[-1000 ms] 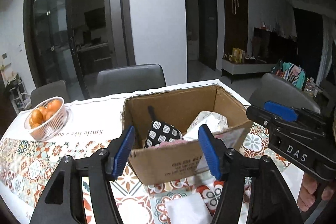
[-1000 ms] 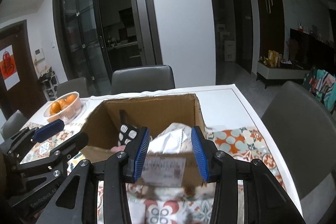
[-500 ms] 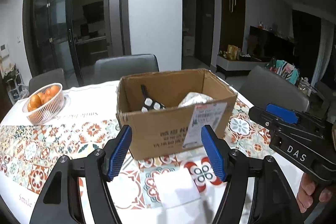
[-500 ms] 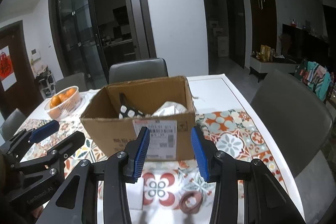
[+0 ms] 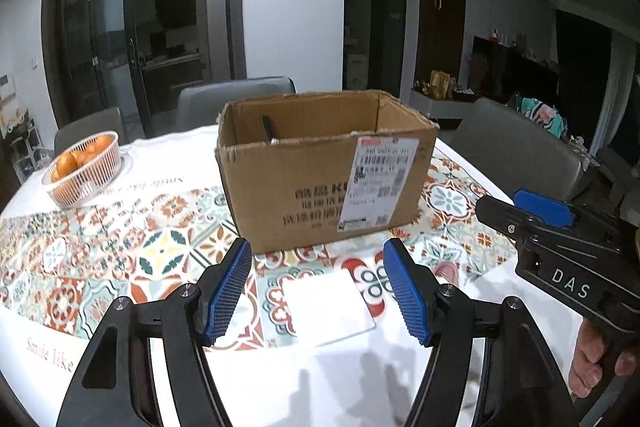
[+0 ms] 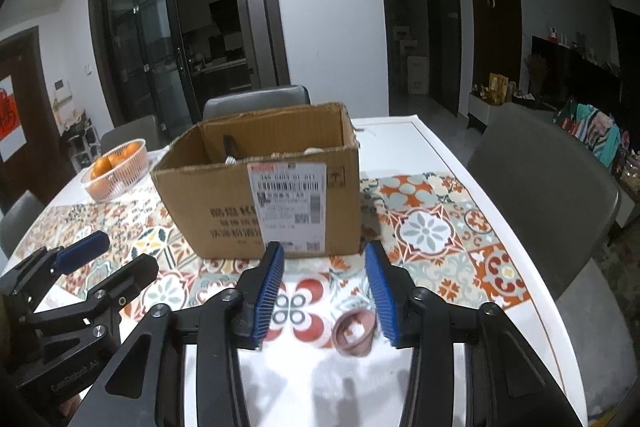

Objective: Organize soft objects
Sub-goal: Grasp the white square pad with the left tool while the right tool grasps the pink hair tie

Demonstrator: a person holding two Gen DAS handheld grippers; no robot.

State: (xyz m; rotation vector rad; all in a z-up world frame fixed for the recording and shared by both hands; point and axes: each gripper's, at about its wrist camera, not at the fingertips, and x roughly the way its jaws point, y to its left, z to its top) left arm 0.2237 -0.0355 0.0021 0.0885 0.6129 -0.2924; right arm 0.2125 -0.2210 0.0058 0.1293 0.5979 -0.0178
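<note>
Both tools hang over the near part of the table, pitched down, with the cardboard box standing beyond them on the patterned cloth. Left tool: blue pads set wide, nothing between them; a flat white folded cloth lies on the table directly below the gap, apart from the box's front wall. Right tool: jaws opening, empty; a small pinkish-brown soft ring, possibly a hair tie or rolled band, lies on the table just inside the right pad. The box already holds soft items, only their tops showing over the rim from here; a dark strap stands against its back wall. A basket of oranges sits well apart on the left. Judgement: each tool is lining up on its own item for a pick, then a carry to the box. Risks: the white cloth is thin and lies flat, so the pads may close on air above it or pinch the patterned cloth with it and drag the box. The ring sits off-centre, close to one pad; closing could nudge it sideways instead of trapping it. The two tools work close together and could bump. The box is light and could slide if struck on its rim.
</note>
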